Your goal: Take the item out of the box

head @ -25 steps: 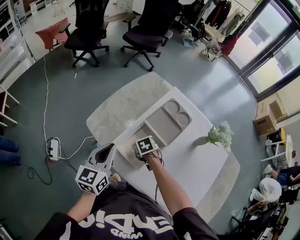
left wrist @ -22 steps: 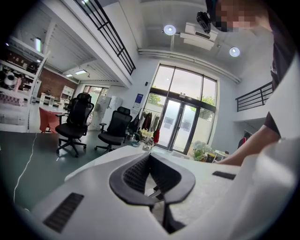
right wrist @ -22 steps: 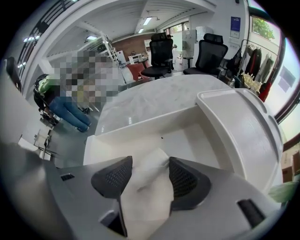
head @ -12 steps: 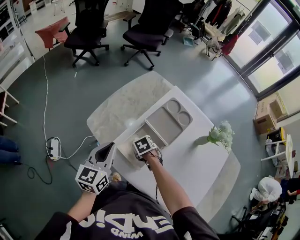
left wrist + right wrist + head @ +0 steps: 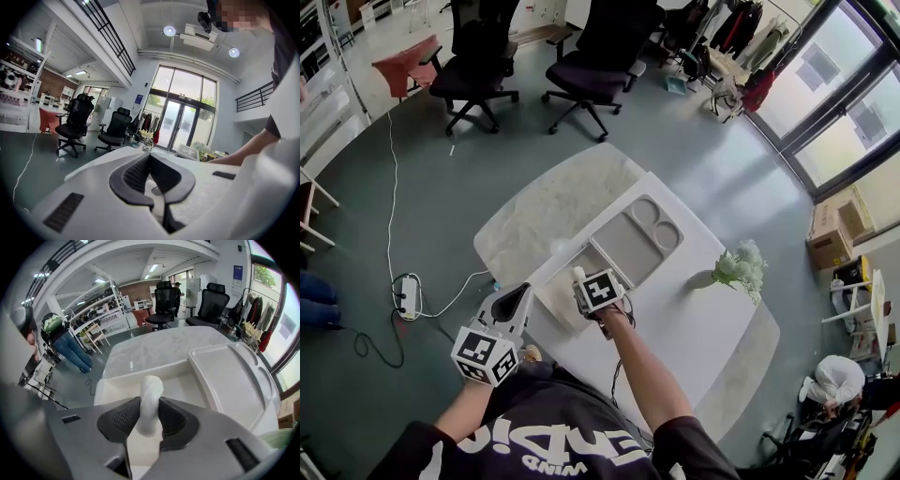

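head view: clamped the right gripper (image 5: 580, 281) on the white item (image 5: 577, 274), over the open box (image 5: 551, 311), pointed steeply down to reach inside. held the left gripper (image 5: 523, 292) beside the box, likely out of the way.
left gripper view: jaws together, empty.
right gripper view: jaws just closed on the item, upright between the pads (image 5: 123, 417), above the box floor, tray (image 5: 229, 376) alongside.

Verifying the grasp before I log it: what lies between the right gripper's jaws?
A white twisted item, pinched upright between the jaws of the right gripper, which have just been closing. The right gripper view shows it, above the open box.
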Demonstrator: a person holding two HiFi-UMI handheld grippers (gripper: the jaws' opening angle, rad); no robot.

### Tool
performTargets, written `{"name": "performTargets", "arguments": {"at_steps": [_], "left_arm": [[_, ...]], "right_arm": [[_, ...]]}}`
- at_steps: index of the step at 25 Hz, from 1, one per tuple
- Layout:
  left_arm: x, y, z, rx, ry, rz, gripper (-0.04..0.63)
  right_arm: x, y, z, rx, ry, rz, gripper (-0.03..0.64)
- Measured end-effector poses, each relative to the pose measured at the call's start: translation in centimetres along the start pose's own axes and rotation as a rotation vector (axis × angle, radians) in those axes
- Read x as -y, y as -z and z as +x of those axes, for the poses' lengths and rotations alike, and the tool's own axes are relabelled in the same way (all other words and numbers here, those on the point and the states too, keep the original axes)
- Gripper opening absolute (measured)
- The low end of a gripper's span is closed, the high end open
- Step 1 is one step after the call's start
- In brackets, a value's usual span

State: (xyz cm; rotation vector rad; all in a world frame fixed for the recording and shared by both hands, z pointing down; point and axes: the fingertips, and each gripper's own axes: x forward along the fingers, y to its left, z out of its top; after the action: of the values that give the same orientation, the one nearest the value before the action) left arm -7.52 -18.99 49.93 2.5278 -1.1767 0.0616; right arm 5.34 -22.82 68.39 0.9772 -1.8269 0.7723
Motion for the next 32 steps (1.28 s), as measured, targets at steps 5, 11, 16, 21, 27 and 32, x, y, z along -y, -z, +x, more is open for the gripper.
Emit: {"name": "performTargets", "arguments": {"at_steps": [5, 11, 16, 21, 27, 32], "left_arm": [[0.6, 0.0, -0.2, -0.001, 0.004, 0.006, 0.009], [1.7, -0.1, -0.3, 0.000, 0.017, 0.020, 0.009], [2.9, -0.2, -0.3, -0.001, 0.029, 0.034, 0.009], [3.8, -0.1, -0.5, 0.000, 0.041, 0.045, 0.009], [4.7, -0.2, -0.5, -0.003, 0.053, 0.063, 0.009], [5.4, -0.3, -0.6, 0.001, 0.062, 0.077, 0.009]], "right_arm": [[-0.2, -2.0, -3.0, 0.147, -0.034, 0.007, 0.141], [-0.4, -3.5, -8.1, 0.336, -0.016, 0.006, 0.141], [-0.8, -4.5, -13.9, 0.552, -0.013, 0.029, 0.141], [-1.2, -3.7, -18.9, 0.736, 0.012, 0.047, 0.140], [-2.2, -2.0, -22.9, 0.926, 0.062, 0.053, 0.141], [-2.0, 0.4, -24.8, 1.052, 0.167, 0.088, 0.140]]}}
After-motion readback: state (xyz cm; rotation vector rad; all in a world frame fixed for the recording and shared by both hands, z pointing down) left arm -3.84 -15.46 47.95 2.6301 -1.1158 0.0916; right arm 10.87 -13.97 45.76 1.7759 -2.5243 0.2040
